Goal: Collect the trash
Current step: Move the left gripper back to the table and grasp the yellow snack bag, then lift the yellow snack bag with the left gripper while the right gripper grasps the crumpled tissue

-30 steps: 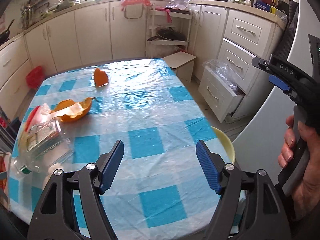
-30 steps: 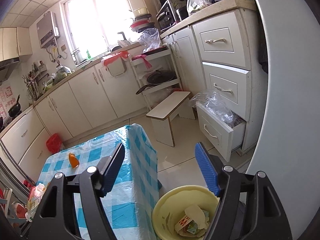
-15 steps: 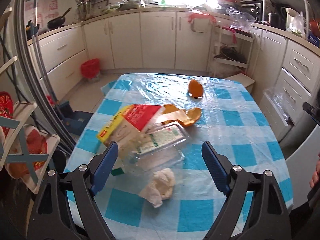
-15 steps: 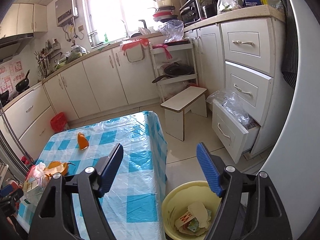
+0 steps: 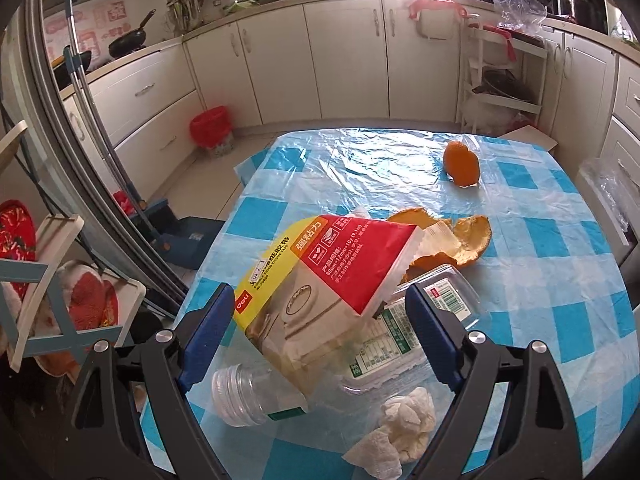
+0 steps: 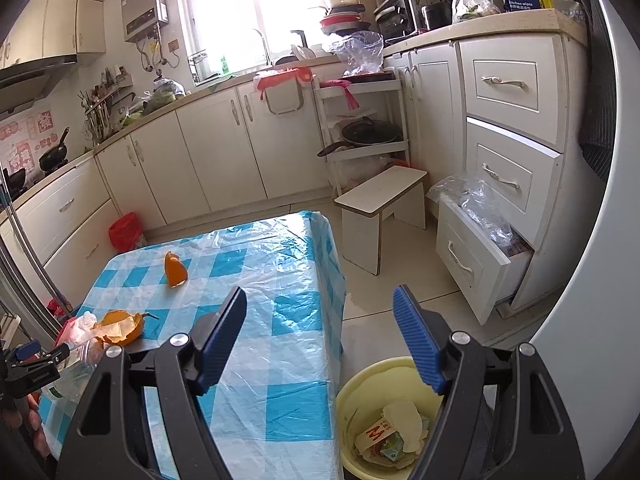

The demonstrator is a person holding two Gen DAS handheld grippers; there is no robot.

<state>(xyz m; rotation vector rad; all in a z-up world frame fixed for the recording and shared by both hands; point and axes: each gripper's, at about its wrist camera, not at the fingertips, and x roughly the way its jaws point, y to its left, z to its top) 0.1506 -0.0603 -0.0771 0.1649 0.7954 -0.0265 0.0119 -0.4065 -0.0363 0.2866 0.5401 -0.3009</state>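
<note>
A bench [image 5: 540, 248] under a blue-and-white checked plastic cloth stands in a kitchen lined with cream cabinets [image 6: 224, 156]. The trash lies at its near left end — a red-and-yellow packet [image 5: 320, 276], a clear bottle [image 5: 244, 396], a clear box [image 5: 416, 332], a crumpled tissue [image 5: 404, 428] and orange peel [image 5: 468, 240]. The left hand-held gripper [image 5: 316, 332] is spread wide, its jaws either side of the packet. The right hand-held gripper [image 6: 320, 340] — also spread, holding nothing — hangs above the yellow bin [image 6: 360, 384] on the floor beside the bench.
</note>
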